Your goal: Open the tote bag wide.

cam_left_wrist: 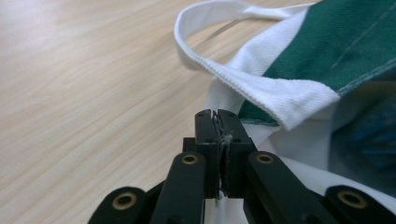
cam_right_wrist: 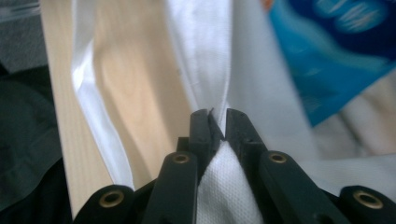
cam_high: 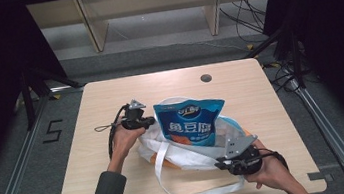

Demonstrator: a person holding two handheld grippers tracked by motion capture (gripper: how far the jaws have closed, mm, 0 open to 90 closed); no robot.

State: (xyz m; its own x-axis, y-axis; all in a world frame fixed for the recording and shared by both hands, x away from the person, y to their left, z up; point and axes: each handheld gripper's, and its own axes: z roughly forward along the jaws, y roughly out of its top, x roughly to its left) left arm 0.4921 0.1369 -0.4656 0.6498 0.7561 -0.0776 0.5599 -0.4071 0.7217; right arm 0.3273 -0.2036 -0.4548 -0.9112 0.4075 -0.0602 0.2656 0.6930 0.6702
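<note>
A white cloth tote bag (cam_high: 187, 150) lies open in the middle of the wooden table (cam_high: 110, 100), with a blue snack packet (cam_high: 191, 122) standing in its mouth. My left gripper (cam_high: 149, 122) is shut on the bag's left rim; up close its jaws pinch thin white fabric (cam_left_wrist: 218, 128) beside a green panel (cam_left_wrist: 345, 42) and a white strap (cam_left_wrist: 261, 86). My right gripper (cam_high: 224, 163) is shut on the bag's right rim, where the white cloth (cam_right_wrist: 219, 196) bunches between the jaws. The blue packet (cam_right_wrist: 327, 56) shows blurred beyond it.
A long white strap (cam_high: 208, 193) trails from the bag toward the table's front edge. A round cable hole (cam_high: 206, 78) sits near the far edge. Wooden shelving (cam_high: 148, 9) and floor cables (cam_high: 244, 12) lie behind the table. The person's forearms come in from the bottom.
</note>
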